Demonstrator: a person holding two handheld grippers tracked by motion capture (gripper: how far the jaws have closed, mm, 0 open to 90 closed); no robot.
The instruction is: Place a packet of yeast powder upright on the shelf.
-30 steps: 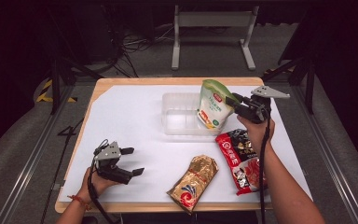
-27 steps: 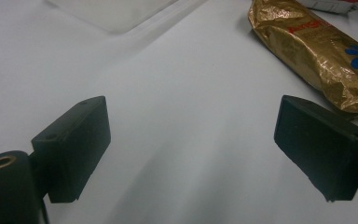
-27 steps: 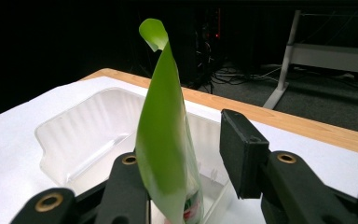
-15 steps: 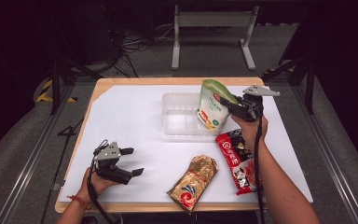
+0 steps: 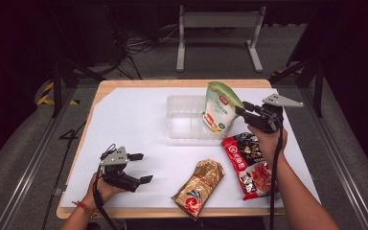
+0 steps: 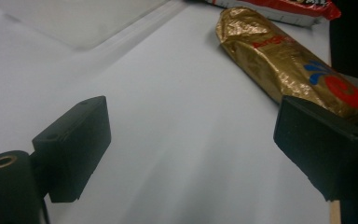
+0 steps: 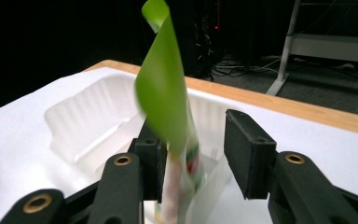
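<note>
The green and white pouch (image 5: 220, 108) stands upright at the right end of the clear plastic tray (image 5: 188, 117), its lower part inside the tray and its green top leaning over. In the right gripper view the pouch (image 7: 168, 112) rises between the jaws of the right tool (image 7: 193, 154): it lies against the left jaw, while a clear gap separates it from the right jaw. These jaws have just been opening with the pouch between them, so they stand apart and do not pinch it. From above, the right tool (image 5: 243, 109) sits just beside the pouch, at the tray's right edge.

Near the tray, toward the person, a red and black packet (image 5: 247, 163) lies flat on the table (image 5: 139, 129), partly under the right forearm. To its left lies a gold packet (image 5: 200, 187), slanted and near the front edge.

The left tool (image 5: 141, 167) rests well apart at the table's front left corner, jaws wide apart with nothing between them; its own view shows bare white table between them and the gold packet (image 6: 289, 60) beyond.
</note>
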